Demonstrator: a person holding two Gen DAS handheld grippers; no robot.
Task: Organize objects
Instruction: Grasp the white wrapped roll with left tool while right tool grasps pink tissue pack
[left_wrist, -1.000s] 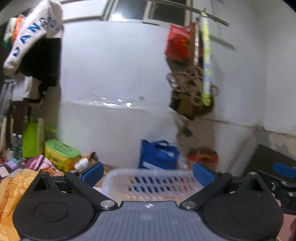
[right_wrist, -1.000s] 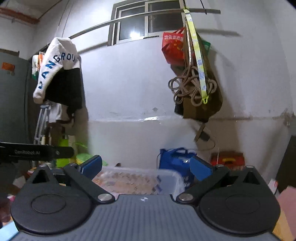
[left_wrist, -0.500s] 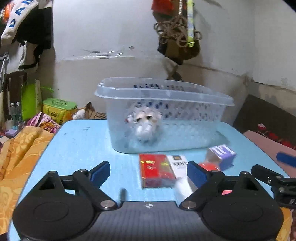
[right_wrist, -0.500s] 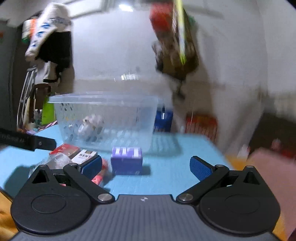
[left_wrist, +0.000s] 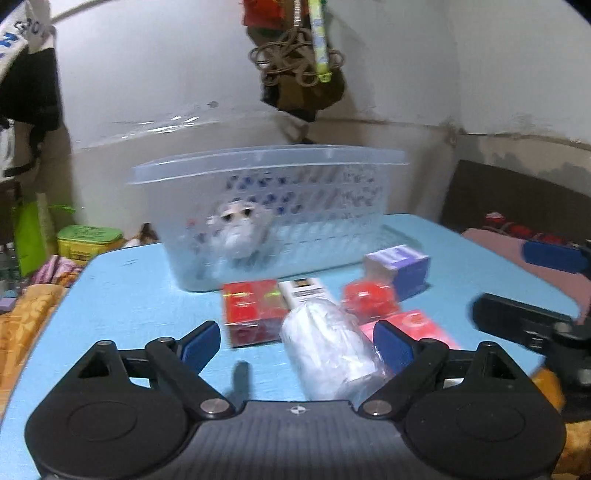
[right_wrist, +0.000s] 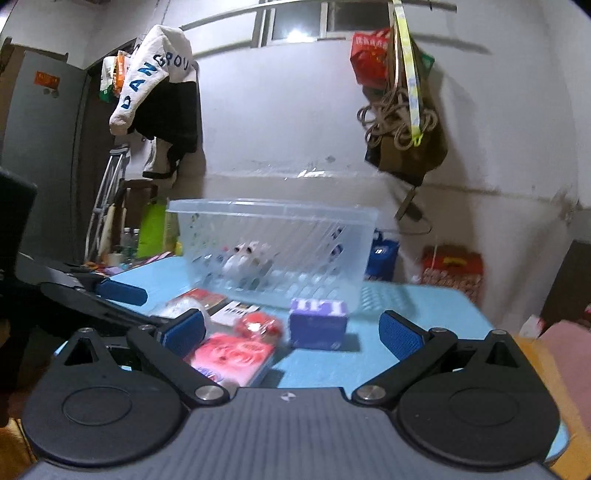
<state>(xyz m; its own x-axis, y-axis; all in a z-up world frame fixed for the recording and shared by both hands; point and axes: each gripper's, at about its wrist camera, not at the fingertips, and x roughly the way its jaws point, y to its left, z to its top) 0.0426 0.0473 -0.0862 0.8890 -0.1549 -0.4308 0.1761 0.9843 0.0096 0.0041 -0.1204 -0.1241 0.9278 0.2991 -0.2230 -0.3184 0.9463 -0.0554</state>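
Observation:
A clear plastic basket (left_wrist: 362, 210) (right_wrist: 332, 258) stands on the blue table (left_wrist: 129, 302) with a white plush toy (left_wrist: 238, 229) (right_wrist: 247, 258) inside. In front lie a red box (left_wrist: 249, 310), a white carton (left_wrist: 304, 290), a clear wrapped roll (left_wrist: 328, 347), a red ball (left_wrist: 367, 297) (right_wrist: 258, 325), a purple box (left_wrist: 400, 267) (right_wrist: 319, 323) and a pink packet (right_wrist: 232, 356). My left gripper (left_wrist: 297, 341) is open, its fingers either side of the roll. My right gripper (right_wrist: 291, 330) is open over the pink packet and purple box.
The table's right edge lies by a pink cloth (left_wrist: 498, 243). An orange cloth (left_wrist: 18, 325) and a green-lidded tub (left_wrist: 88, 240) are at the left. Bags and rope (right_wrist: 402, 125) hang on the white wall. A blue bag (right_wrist: 382, 258) and red crate (right_wrist: 452, 273) stand behind.
Both cameras have tilted down from the wall to the table and moved closer to the objects. Both grippers stay open.

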